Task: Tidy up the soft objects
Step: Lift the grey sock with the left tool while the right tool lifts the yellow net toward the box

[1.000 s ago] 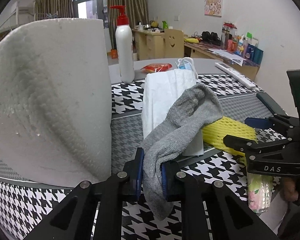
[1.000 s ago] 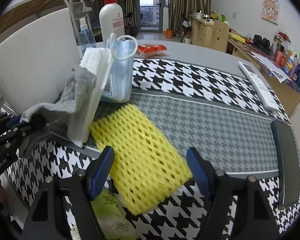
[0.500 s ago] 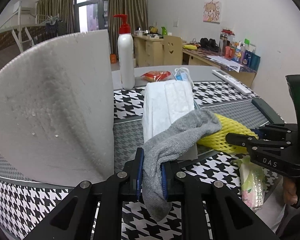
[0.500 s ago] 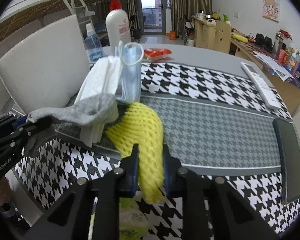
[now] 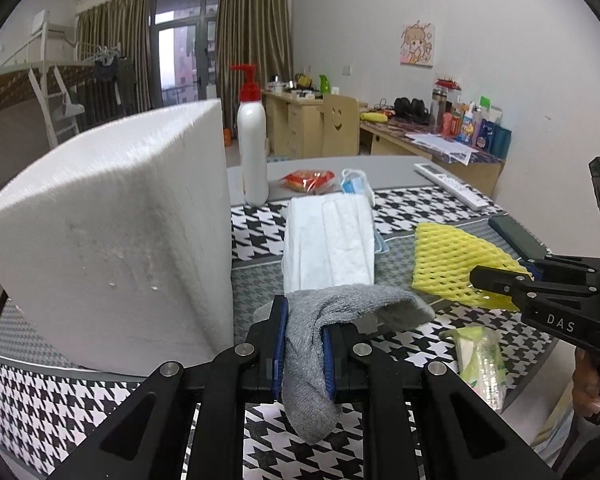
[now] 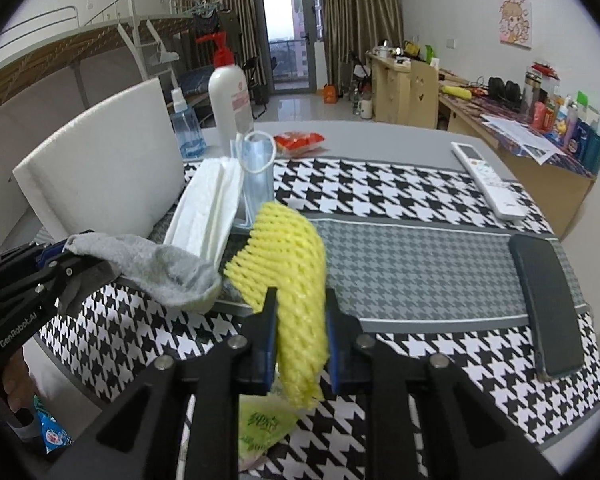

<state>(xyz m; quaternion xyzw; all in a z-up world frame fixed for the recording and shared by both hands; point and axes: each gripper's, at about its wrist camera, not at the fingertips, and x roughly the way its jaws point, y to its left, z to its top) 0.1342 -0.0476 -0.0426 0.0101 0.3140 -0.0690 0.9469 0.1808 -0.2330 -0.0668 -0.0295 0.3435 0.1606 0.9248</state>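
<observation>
While the "DAS" right tool [image 6: 301,334] clamps yellow netting [image 6: 290,256], the left tool [image 5: 303,344] grips a sock [image 5: 340,312].

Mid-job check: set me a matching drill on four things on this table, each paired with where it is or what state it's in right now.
Things:
1. grey sock
2. yellow foam net
3. pump bottle
4. black phone

Places or states:
A. lying flat on the houndstooth cloth, near its right edge
B. clamped in the right gripper
C. standing upright behind the white foam block
D. clamped in the left gripper

Pairs: 1-D, 2-B, 3-C, 4-A
</observation>
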